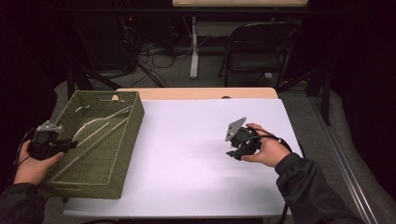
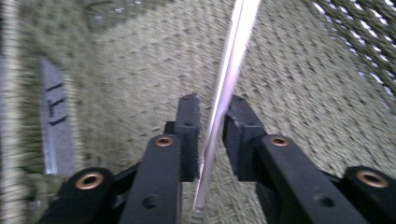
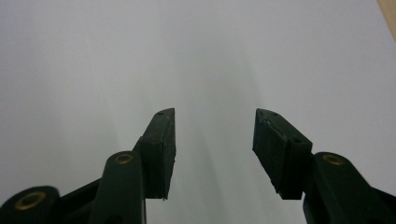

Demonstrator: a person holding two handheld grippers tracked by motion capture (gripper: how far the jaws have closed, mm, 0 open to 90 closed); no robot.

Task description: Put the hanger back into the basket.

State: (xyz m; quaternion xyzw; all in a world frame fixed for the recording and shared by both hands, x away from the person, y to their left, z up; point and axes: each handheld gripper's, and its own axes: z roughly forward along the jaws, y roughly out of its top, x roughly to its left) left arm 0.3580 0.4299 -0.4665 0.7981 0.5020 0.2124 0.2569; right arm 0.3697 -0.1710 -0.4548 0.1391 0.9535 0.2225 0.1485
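No words, brands or numbers can be read anywhere; the pale tag [image 2: 56, 121] on the woven basket [image 2: 140, 70] wall carries a few dark marks, too blurred to make out.

Dim room, bright table; basket [image 2: 140, 70] blurred, perhaps by motion

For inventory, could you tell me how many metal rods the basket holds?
3: a long rod between the left tool's jaws, a curved rod mid-basket, a straight rod farther back; none seems hidden.
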